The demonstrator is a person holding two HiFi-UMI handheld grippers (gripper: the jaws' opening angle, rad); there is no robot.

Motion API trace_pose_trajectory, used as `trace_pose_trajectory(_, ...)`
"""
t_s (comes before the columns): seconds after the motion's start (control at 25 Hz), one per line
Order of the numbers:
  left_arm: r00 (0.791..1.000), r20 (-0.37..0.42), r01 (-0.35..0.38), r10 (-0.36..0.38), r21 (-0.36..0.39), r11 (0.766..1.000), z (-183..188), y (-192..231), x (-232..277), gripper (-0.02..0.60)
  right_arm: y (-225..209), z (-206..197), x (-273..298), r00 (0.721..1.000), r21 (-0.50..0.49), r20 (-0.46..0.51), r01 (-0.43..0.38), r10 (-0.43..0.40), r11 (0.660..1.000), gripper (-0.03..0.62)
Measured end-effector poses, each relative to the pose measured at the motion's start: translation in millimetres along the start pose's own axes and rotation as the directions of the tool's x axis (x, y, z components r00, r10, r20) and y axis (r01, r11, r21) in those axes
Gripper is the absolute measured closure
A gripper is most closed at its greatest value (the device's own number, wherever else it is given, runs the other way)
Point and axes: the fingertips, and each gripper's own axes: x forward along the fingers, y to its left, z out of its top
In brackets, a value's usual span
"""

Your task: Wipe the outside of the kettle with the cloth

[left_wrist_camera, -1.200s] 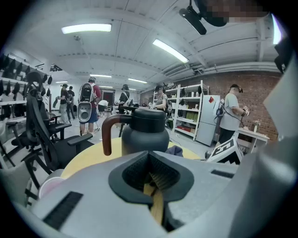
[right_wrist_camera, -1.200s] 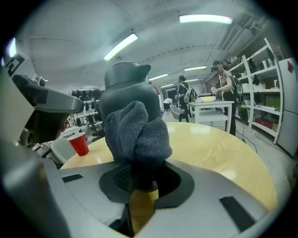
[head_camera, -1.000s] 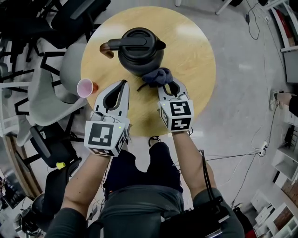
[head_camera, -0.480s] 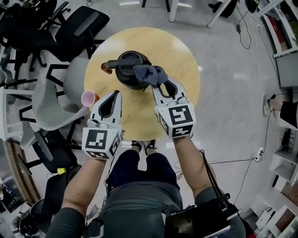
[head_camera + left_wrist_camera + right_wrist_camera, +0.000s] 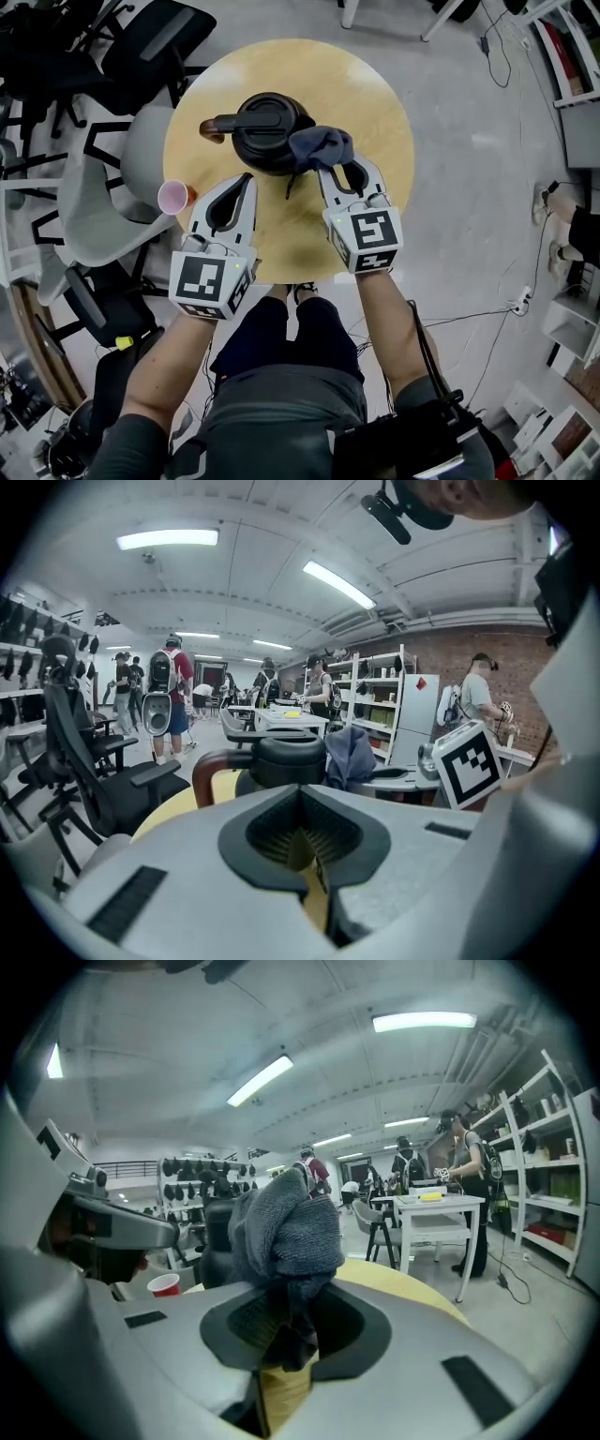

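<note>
Currently the black kettle (image 5: pixel 272 131) stands at the middle of the round desk (image 5: pixel 375 103), its handle pointing left. The right gripper (image 5: pixel 343 169) is closed on a bunched dark cloth (image 5: pixel 322 147), which sits at the kettle's near right side and seems to touch it. The left gripper (image 5: pixel 244 180) hovers near the kettle's near left, its jaws together with nothing between them. A pink cup (image 5: pixel 173 197) stands at the desk's left edge, just left of that gripper, and a grey chair (image 5: pixel 98 202) crowds the same side.

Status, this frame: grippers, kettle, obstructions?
Right hand-held gripper shut on cloth, cloth at right side of kettle. Left hand-held gripper shut, empty, short of kettle. Cup at table edge, not in the way.
</note>
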Motion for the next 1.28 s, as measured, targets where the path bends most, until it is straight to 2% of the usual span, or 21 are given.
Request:
trace_pose_trajectory(0.32,1.000,-0.018,0.024,-0.025,-0.031,0.999,-21,0,13,0.572,-7,-86,24,0.989,0.061,-0.146,0.030,-0.021,0.998,0.508)
trace_pose_trajectory(0.76,0.999,-0.027,0.021,-0.023,-0.054,0.998,-35,6,14,0.572,-13,-108,33,0.972,0.060,-0.233,0.029,-0.014,0.998,0.508)
trace_pose_trajectory(0.92,0.999,-0.008,0.039,-0.040,-0.056,0.998,-20,7,5,0.572,-15,-85,16,0.972,0.076,-0.236,0.029,-0.010,0.997,0.508)
trace_pose_trajectory(1.12,0.998,0.030,0.061,-0.059,-0.053,0.997,8,6,-13,0.572,-14,-18,-18,0.983,0.094,-0.183,0.044,-0.026,0.995,0.508)
trace_pose_trajectory(1.28,0.996,0.060,0.065,-0.062,-0.047,0.997,27,4,-17,0.572,-12,24,-19,0.988,0.068,-0.156,0.029,-0.018,0.997,0.508)
